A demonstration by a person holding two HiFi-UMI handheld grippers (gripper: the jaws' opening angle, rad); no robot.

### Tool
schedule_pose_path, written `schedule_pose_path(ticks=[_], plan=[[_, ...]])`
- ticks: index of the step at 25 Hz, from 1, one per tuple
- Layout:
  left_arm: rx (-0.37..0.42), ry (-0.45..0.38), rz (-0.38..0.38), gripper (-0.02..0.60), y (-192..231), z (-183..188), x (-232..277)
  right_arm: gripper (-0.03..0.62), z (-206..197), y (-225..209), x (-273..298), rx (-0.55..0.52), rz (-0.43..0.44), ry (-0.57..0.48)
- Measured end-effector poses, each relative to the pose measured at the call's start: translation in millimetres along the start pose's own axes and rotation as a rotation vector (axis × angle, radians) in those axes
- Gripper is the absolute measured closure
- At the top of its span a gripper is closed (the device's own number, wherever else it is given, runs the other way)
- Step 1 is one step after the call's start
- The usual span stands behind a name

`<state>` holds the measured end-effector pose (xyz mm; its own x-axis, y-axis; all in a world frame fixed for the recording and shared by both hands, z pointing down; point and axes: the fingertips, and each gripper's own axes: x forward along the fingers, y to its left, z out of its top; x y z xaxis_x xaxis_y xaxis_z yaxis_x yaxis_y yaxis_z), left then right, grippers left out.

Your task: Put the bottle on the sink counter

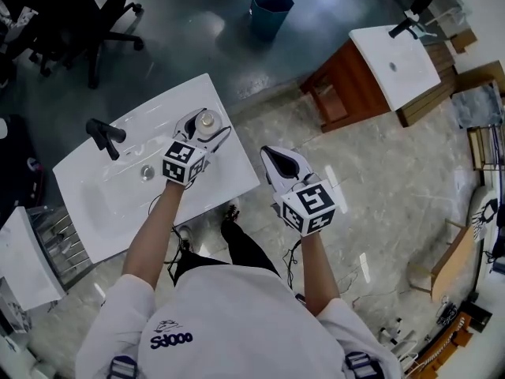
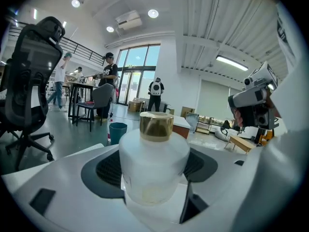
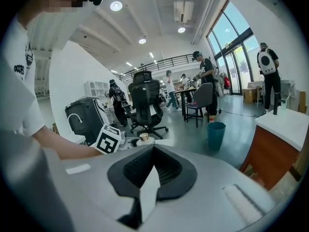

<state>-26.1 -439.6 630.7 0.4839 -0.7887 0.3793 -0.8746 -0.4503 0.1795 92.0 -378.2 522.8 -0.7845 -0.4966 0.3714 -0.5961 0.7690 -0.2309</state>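
A frosted white bottle [image 1: 207, 119] with a gold cap stands upright between the jaws of my left gripper [image 1: 210, 126], over the right rear part of the white sink counter [image 1: 229, 176]. In the left gripper view the bottle [image 2: 153, 163] fills the gap and both black pads press its sides. Whether its base touches the counter is hidden. My right gripper [image 1: 276, 160] hangs over the floor just right of the counter, jaws shut on nothing [image 3: 153, 163]. In the right gripper view the bottle [image 3: 144, 137] shows small, off to the left.
A black faucet [image 1: 104, 136] and a drain [image 1: 147, 172] sit in the basin at the counter's left. A teal bin [image 1: 271, 10] stands beyond it. A second wooden sink cabinet [image 1: 371, 77] is at the upper right, an office chair [image 1: 79, 22] at the upper left.
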Motion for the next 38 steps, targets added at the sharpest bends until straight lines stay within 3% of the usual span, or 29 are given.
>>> schedule_pose_path(ticks=[11,23,34,38], plan=[[-0.028,0.075,0.059,0.233,17.8,-36.5,34.6,0.585,-14.0,-21.6,12.2,0.028,0.047,0.057],[-0.036,0.091,0.094,0.233,26.2,-47.8,45.8,0.586,-21.6,-34.6,28.7,0.058,0.087,0.078],[0.013,0.084,0.113,0.230,22.4,-50.3,47.1,0.585,-11.9,-47.4,32.9,0.111,0.056,0.038],[-0.006,0.054,0.113,0.230,21.7,-50.7,44.1,0.585,-11.8,-46.5,27.9,0.112,0.033,0.040]])
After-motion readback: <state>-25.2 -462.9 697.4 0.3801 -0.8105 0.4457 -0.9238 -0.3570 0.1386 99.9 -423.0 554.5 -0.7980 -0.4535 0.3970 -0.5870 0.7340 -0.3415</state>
